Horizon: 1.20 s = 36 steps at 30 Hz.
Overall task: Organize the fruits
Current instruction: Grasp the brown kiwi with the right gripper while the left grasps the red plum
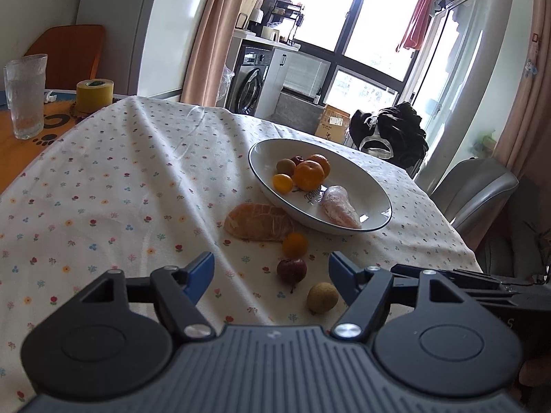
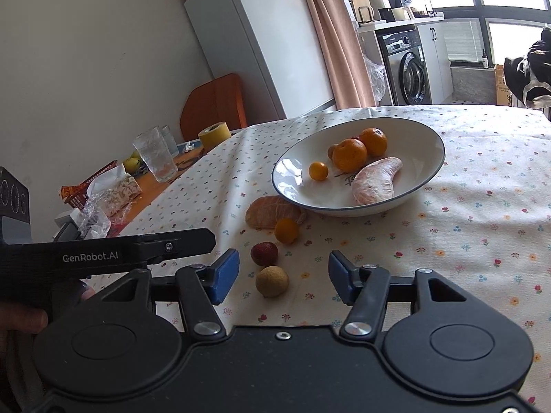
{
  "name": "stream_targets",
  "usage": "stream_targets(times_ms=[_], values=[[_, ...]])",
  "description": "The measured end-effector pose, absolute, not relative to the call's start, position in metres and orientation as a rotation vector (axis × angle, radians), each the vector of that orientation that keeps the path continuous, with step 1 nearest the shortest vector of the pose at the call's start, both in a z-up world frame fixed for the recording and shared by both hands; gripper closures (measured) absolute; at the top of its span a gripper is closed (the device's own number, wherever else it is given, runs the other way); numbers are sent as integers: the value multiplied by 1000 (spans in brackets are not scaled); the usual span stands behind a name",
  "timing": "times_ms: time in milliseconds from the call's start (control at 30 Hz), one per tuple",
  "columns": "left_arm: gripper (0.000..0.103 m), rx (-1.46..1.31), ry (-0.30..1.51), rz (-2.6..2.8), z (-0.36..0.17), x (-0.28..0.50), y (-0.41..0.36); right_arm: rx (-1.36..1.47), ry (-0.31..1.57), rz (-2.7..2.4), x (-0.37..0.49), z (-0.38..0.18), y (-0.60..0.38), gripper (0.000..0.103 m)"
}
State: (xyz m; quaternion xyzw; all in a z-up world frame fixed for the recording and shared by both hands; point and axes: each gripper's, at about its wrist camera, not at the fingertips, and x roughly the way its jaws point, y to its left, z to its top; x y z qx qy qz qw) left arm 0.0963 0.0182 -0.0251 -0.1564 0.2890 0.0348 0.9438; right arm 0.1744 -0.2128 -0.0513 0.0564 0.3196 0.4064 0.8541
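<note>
My right gripper (image 2: 284,277) hangs wide open over the floral cloth (image 2: 447,234). Tan round fruit (image 2: 271,281) between blue pads (image 2: 225,275); red fruit (image 2: 264,253), small orange (image 2: 286,231), peeled segment (image 2: 272,211) beyond. White bowl (image 2: 430,158) holds more.

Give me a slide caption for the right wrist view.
Open right gripper faces four loose fruits before a filled plate.
</note>
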Motion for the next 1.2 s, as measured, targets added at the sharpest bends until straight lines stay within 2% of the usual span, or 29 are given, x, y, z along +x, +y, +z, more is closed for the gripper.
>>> stream_targets(times_ms=[100,367,467,567,667,733,767,1000,1067,1133,1200], values=[[37,-319,591,74,-27,93,21,110,685,864,172,-56,-206,50],[41,-331,578,81,-31,88,31,62,704,877,170,-61,-188,52],[43,-332,577,80,-32,87,32,51,717,883,170,-66,-182,57],[43,-332,580,81,-34,88,33,37,741,893,172,-74,-176,79],[44,-334,583,79,-35,89,32,52,743,904,174,-75,-178,86],[44,-332,582,77,-36,90,30,65,739,909,176,-73,-182,100],[45,-331,582,75,-36,91,29,69,737,905,177,-72,-183,101],[50,-329,587,51,-39,101,21,94,733,897,185,-67,-194,101],[52,-329,590,49,-39,101,20,102,737,904,184,-67,-195,95],[56,-329,589,53,-40,100,21,96,727,901,183,-68,-193,83],[59,-327,592,55,-40,99,23,100,727,908,183,-69,-190,77]])
